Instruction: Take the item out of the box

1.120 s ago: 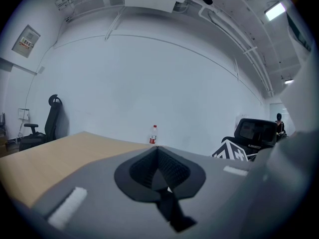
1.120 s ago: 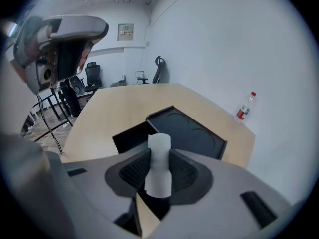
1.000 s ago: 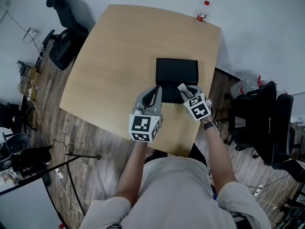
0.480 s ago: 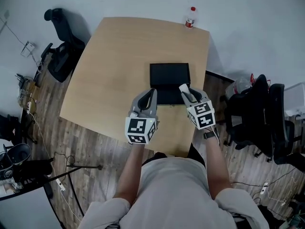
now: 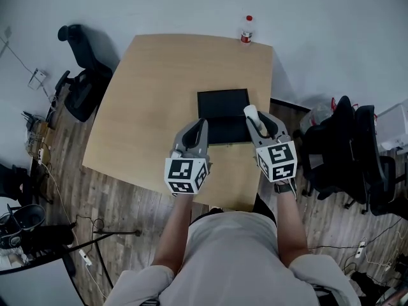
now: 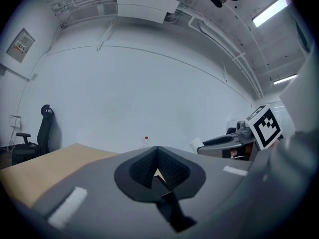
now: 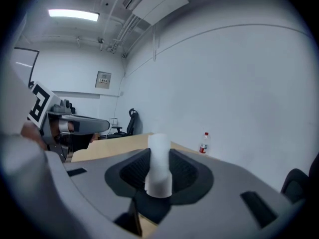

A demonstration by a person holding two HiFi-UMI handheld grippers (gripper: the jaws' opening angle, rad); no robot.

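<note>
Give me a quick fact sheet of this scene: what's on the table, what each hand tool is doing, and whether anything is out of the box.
Table: light wooden table
Box: black box, open, near the person's side
Right gripper: closed on a white cylinder
Left gripper: jaws together, nothing in them, at the box's left near corner
Also there: red-capped bottle at the far edge
Status: the cylinder looks lifted out of the box

White item (image 5: 251, 112), apparently between fingers of right gripper (image 5: 261, 121), by black box (image 5: 223, 107) on wooden table (image 5: 159, 88).
</note>
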